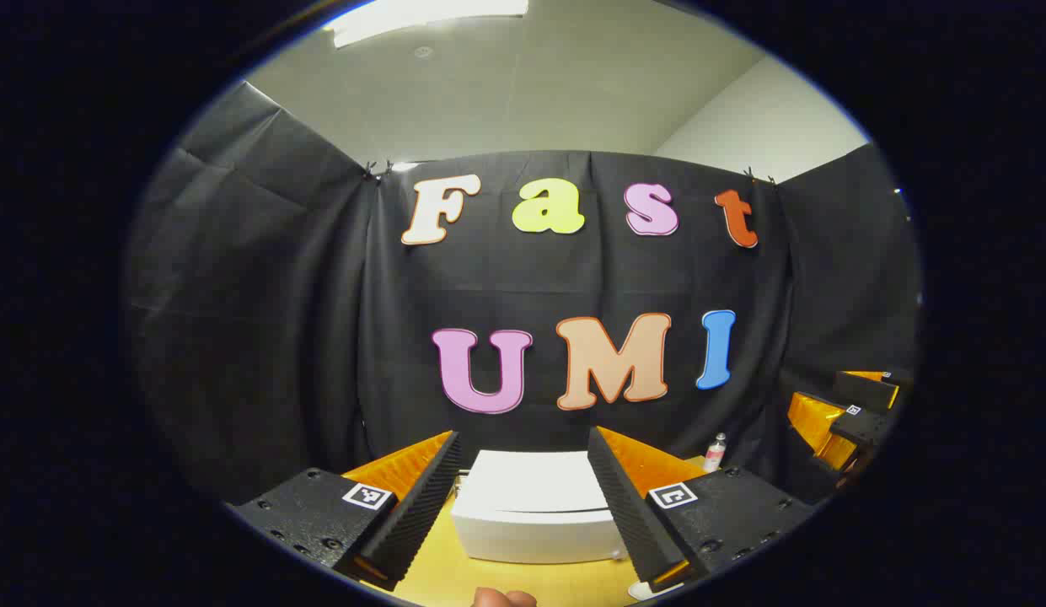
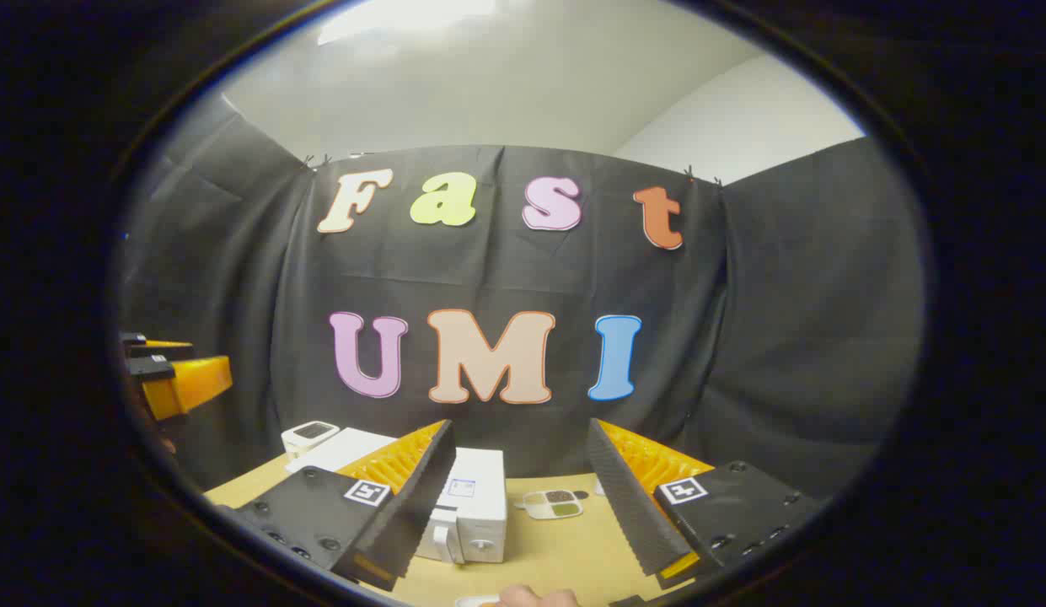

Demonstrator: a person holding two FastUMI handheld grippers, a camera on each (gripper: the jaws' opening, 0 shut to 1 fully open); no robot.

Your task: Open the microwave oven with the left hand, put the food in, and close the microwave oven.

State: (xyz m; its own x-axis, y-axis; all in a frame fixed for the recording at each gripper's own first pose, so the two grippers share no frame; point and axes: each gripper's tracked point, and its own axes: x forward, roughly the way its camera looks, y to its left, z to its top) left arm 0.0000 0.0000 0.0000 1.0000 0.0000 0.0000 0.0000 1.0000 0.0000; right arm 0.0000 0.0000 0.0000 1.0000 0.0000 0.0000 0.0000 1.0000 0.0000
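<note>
Ribbed wedge tongs [image 1: 523, 506] agape before boxy white microwave [image 1: 535, 514]

white microwave oven [image 1: 535, 510], yellow table [image 2: 565, 548]

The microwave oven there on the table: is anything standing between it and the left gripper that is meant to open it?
Nothing visible does. The left gripper is open and aimed at the white microwave oven, with bare table between them.
</note>
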